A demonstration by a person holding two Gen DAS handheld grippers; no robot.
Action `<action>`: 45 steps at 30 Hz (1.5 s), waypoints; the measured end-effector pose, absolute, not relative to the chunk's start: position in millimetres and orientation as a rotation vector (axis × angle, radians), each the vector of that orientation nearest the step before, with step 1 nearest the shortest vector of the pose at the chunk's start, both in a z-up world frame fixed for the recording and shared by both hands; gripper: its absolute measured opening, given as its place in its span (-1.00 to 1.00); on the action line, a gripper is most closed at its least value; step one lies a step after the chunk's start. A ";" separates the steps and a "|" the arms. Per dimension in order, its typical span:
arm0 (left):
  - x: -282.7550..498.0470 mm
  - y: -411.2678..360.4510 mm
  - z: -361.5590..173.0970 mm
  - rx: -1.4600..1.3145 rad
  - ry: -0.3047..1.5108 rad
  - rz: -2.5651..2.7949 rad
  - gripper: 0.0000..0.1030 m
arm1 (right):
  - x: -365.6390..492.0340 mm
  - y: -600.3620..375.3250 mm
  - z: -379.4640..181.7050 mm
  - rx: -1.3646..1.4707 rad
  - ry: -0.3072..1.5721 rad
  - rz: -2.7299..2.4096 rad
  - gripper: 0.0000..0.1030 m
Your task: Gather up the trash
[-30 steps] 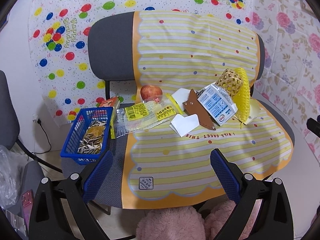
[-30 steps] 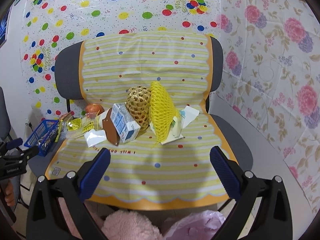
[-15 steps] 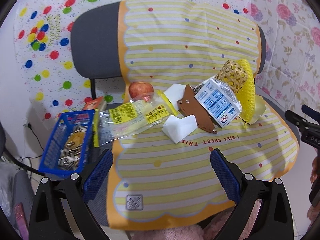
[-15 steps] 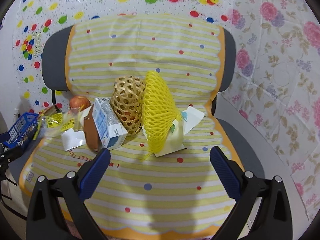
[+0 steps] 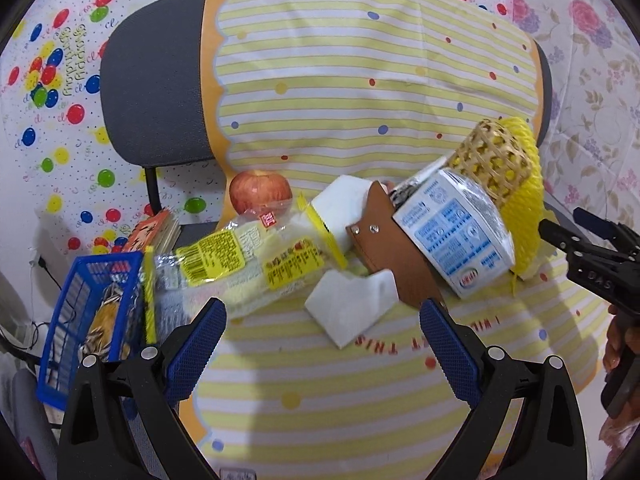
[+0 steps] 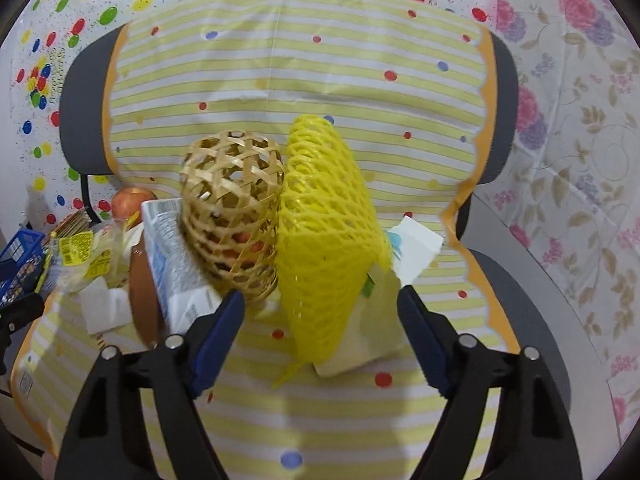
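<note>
Both grippers sit nearer the chair seat than before. Right gripper [image 6: 320,312] jaws are closing around the yellow foam net [image 6: 324,236], at 12 o'clock.

I see bare seat cover [image 5: 340,392] in front; carton [image 5: 452,236], basket [image 6: 232,212] and net [image 6: 328,240] block behind.

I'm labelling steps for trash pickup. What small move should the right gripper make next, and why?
Probably ease forward and finish closing: the right gripper is closing with the yellow foam net between its pads, not yet pressed.
</note>
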State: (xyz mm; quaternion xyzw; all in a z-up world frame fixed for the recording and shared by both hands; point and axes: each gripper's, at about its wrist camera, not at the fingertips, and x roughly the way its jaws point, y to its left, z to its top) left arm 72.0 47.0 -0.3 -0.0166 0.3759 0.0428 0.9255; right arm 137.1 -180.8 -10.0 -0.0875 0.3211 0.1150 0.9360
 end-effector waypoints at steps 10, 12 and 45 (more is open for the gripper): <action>72.3 65.5 -7.5 -0.074 0.794 0.108 0.86 | 176.4 -175.3 -8.2 -0.196 0.664 0.163 -0.57; 67.3 75.5 -6.9 -0.086 0.793 0.129 0.86 | 171.1 -185.0 1.5 -0.157 0.663 0.160 -0.69; 115.1 74.7 -66.3 -0.239 0.865 -0.104 0.20 | 37.3 -238.2 33.2 -0.033 0.636 0.192 -0.72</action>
